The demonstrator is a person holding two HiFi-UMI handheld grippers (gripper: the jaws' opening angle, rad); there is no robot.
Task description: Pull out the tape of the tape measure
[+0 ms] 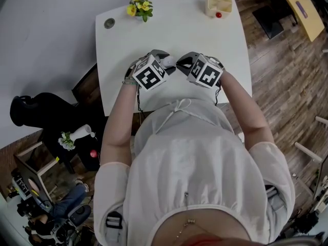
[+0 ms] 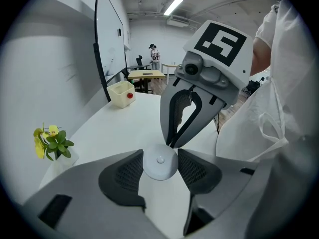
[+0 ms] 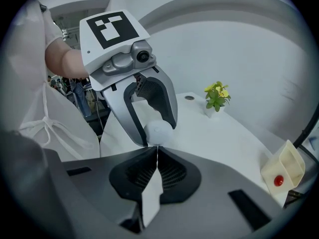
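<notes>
A small round white tape measure (image 2: 160,164) sits between the pads of my left gripper (image 2: 160,158), which is shut on its case just above the white table (image 2: 124,128). From the opposite side my right gripper (image 2: 172,144) meets it tip to tip. In the right gripper view the right gripper (image 3: 157,151) has its jaws pressed together directly under the tape measure (image 3: 158,132), pinching the tape's end; only a thin pale line shows between the pads. In the head view both grippers, left (image 1: 165,66) and right (image 1: 180,64), meet at the tape measure (image 1: 169,61) near the table's front edge.
A small pot of yellow flowers (image 1: 139,7) and a round grey disc (image 1: 109,22) stand at the table's far left. A cream bin (image 1: 219,3) with a red ball is at the far right corner. A black chair (image 1: 41,111) stands left of the table.
</notes>
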